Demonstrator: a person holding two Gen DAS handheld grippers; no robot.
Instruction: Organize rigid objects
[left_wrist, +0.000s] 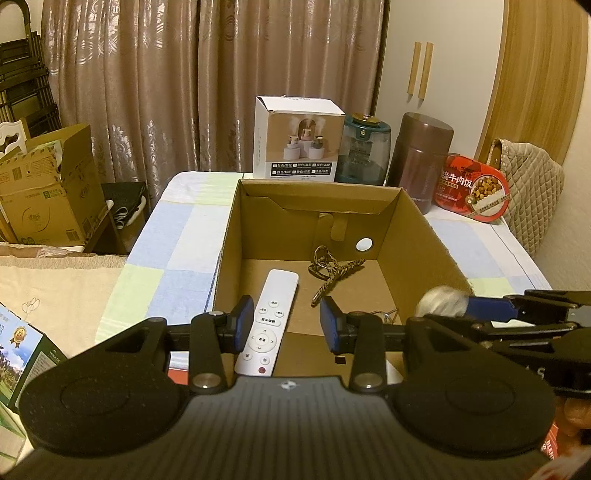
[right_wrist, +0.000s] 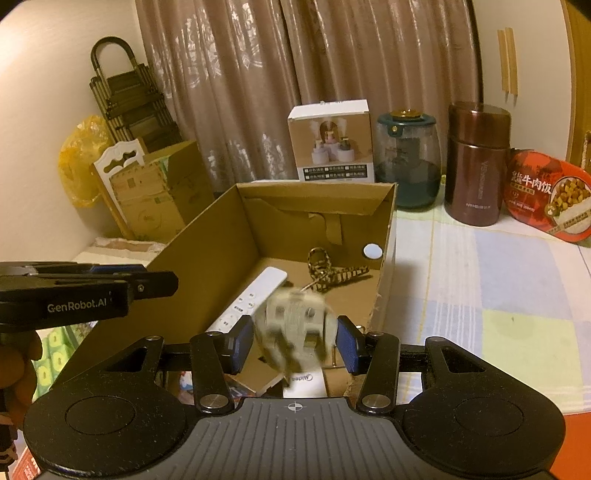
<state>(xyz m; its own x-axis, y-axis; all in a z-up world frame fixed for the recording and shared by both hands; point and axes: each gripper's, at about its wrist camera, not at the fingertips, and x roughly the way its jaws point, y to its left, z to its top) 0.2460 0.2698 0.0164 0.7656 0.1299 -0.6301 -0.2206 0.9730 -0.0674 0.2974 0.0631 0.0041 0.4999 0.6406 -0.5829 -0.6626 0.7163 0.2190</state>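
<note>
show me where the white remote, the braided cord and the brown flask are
white remote (left_wrist: 271, 314), left wrist view, on its upper button area.
braided cord (left_wrist: 327, 267), left wrist view, on the looped part lying on the box floor.
brown flask (right_wrist: 476, 173), right wrist view, on the middle of its body.

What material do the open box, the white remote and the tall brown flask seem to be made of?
Open box: brown corrugated cardboard, matte, with raw cut edges. White remote: probably smooth plastic with a slight sheen. Tall brown flask: looks like coated metal, glossy with highlights, though plastic is possible.
</note>
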